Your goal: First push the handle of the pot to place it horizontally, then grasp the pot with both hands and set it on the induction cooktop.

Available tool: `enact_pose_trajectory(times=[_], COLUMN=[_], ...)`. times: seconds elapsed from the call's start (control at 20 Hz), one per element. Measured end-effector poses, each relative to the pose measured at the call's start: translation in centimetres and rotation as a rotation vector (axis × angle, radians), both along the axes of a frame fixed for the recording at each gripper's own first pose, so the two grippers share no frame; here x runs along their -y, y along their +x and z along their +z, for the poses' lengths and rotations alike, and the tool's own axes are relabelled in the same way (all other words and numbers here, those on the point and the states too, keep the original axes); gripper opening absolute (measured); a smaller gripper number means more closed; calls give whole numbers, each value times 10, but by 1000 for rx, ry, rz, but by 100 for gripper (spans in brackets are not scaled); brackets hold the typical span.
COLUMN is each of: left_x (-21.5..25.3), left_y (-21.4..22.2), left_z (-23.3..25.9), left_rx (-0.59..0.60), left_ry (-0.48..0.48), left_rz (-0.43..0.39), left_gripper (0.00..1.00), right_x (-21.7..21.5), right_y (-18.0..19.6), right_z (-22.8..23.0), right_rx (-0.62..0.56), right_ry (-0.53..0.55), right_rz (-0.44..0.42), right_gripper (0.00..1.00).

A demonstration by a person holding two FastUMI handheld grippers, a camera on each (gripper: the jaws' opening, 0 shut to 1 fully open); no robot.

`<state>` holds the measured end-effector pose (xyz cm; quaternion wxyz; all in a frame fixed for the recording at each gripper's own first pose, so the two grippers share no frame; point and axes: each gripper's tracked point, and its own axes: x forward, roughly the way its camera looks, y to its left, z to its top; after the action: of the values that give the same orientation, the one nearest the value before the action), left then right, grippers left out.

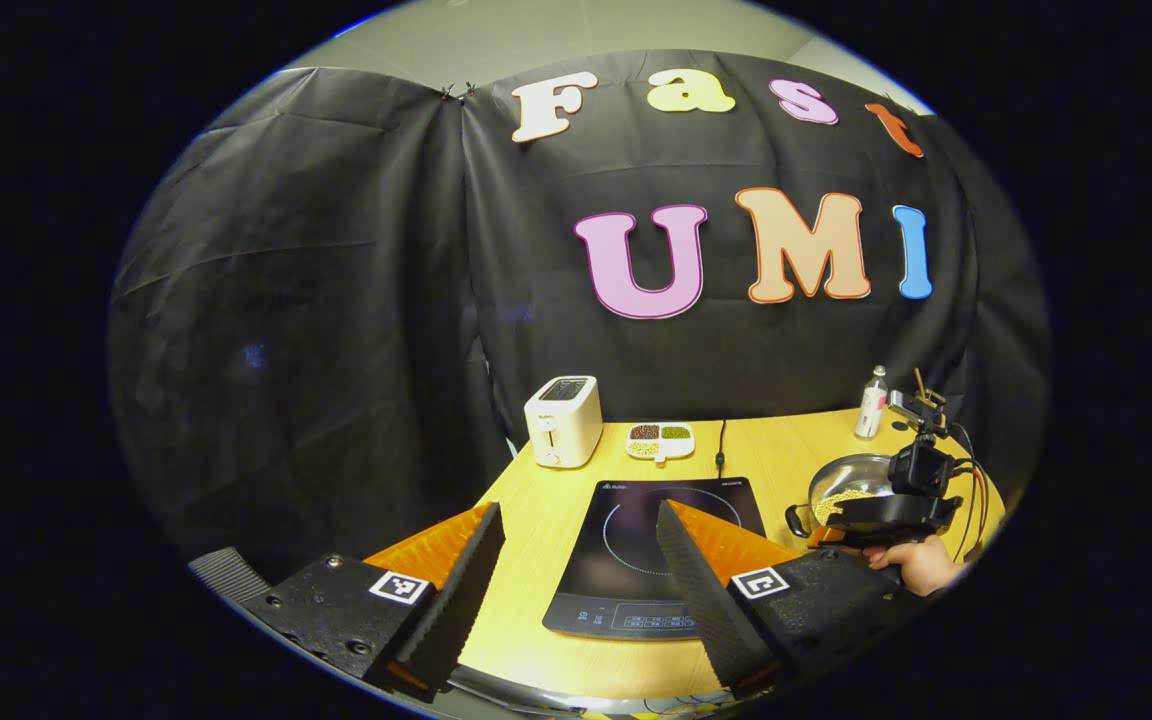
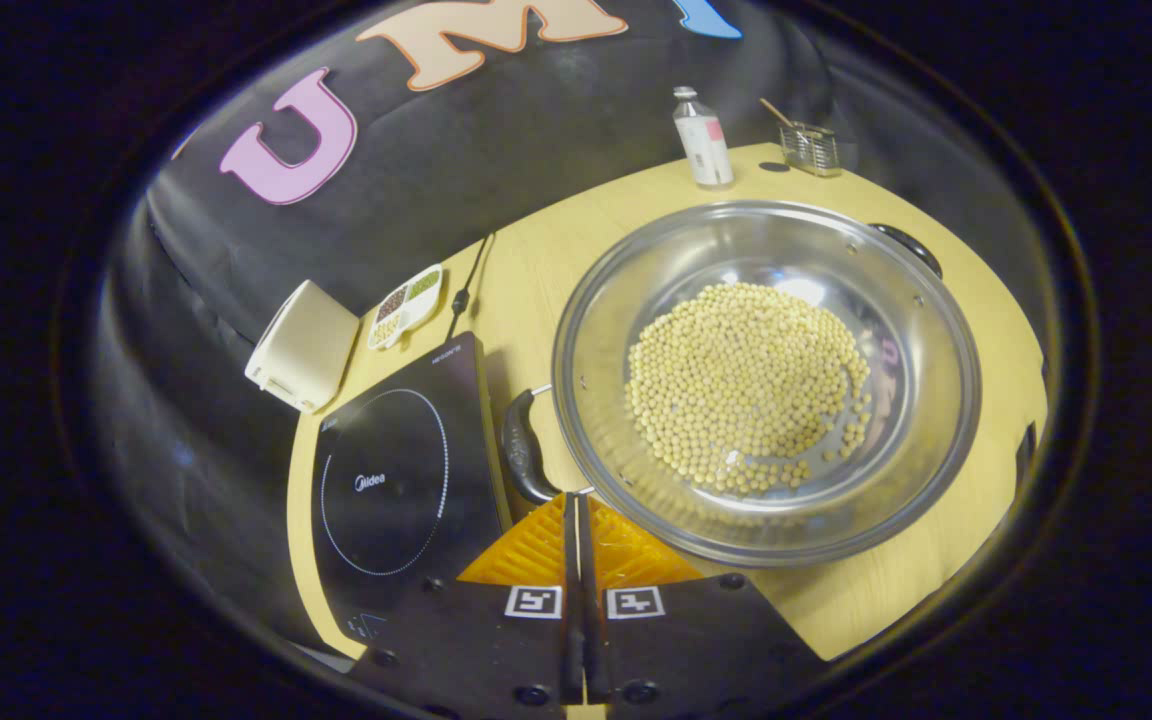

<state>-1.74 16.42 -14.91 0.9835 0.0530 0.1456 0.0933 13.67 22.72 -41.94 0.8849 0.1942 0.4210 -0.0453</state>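
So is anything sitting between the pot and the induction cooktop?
Nothing visible: the pot stands right beside the induction cooktop, with bare table between them and the glass top bare.

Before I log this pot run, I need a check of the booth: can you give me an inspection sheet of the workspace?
Surface: wooden table, no spills seen.
Job's things: pot holding beans, beside the induction cooktop, not on it.
Clutter: toaster, sample tray, bottle, glass holder.
Grippers: left gripper open above the table; right gripper shut at the pot's handle.
Cables: cord behind cooktop.
Surroundings: black cloth wall.
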Motion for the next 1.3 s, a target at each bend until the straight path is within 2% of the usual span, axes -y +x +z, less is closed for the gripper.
enact_pose_trajectory(times=[0.1, 0.2, 0.35, 0.4, 0.5, 0.65, 0.7, 0.75, 0.8, 0.85, 0.9, 0.95, 1.05, 1.1, 1.25, 1.3], left_x=[2, 3, 10, 15, 26, 47, 55, 65, 75, 86, 97, 109, 134, 146, 176, 184], left_y=[2, 4, 8, 11, 15, 23, 27, 32, 35, 39, 43, 48, 59, 67, 89, 95], left_z=[0, 0, 4, 3, 2, 2, 3, 2, 0, -3, -8, -12, -20, -25, -46, -55], left_rx=[-1, 0, 8, 10, 9, 4, 5, -1, -8, -21, -38, -55, -94, -112, -193, -224], left_ry=[0, 0, -12, -20, -38, -53, -62, -79, -96, -111, -128, -144, -177, -200, -274, -297], left_rz=[-3, -9, -23, -31, -54, -102, -120, -140, -157, -172, -188, -207, -241, -253, -265, -268], left_gripper=[95, 94, 94, 97, 94, 95, 95, 97, 97, 97, 97, 94, 97, 95, 93, 93], right_x=[1, -2, 10, 12, 31, 65, 80, 93, 106, 119, 131, 147, 178, 190, 225, 236], right_y=[5, 3, -3, -7, -12, -18, -22, -22, -25, -27, -27, -25, -16, -11, 9, 17], right_z=[5, 14, 45, 48, 69, 94, 98, 103, 105, 108, 111, 113, 114, 116, 112, 109], right_rx=[11, 15, 47, 59, 92, 125, 129, 132, 130, 120, 113, 105, 95, 91, 61, 45], right_ry=[-15, 16, 64, 70, 64, 62, 51, 43, 32, 28, 22, 4, -33, -43, -50, -49], right_rz=[16, 33, 56, 57, 66, 74, 72, 80, 85, 98, 110, 117, 139, 149, 167, 173], right_gripper=[2, 0, 3, 3, 19, 19, 40, 44, 59, 63, 78, 79, 100, 94, 94, 100])
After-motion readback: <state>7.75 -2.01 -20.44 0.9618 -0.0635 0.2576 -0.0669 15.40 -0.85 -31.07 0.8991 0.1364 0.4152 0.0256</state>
